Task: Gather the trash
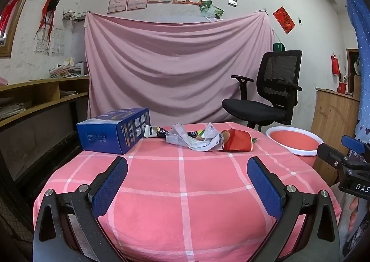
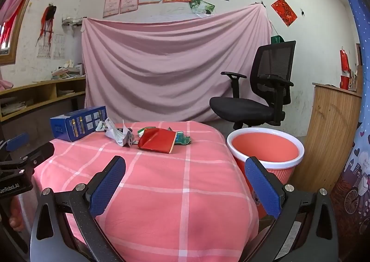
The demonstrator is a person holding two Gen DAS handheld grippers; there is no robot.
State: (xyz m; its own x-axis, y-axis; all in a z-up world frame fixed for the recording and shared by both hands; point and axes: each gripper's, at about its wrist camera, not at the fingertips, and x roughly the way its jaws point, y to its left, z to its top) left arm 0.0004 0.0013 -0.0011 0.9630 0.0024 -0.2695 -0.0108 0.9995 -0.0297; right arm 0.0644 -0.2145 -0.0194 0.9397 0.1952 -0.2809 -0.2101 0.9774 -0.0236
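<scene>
A heap of trash lies at the far side of the table with the pink checked cloth (image 1: 185, 192): a crushed red paper cup (image 1: 238, 140) (image 2: 157, 140), crumpled white paper (image 1: 196, 139) (image 2: 119, 134), a wrapper tube (image 1: 155, 132) and green wrappers (image 2: 182, 138). A blue box (image 1: 113, 131) (image 2: 77, 123) stands at the far left. A pink bin with a white rim (image 1: 296, 140) (image 2: 266, 148) stands right of the table. My left gripper (image 1: 187, 177) is open and empty over the near cloth. My right gripper (image 2: 185, 177) is open and empty, near the table's right edge.
A black office chair (image 1: 270, 95) (image 2: 256, 93) stands behind the bin. A wooden cabinet (image 2: 330, 132) is at the right, shelves (image 1: 34, 97) at the left. A pink sheet (image 1: 178, 65) hangs on the back wall.
</scene>
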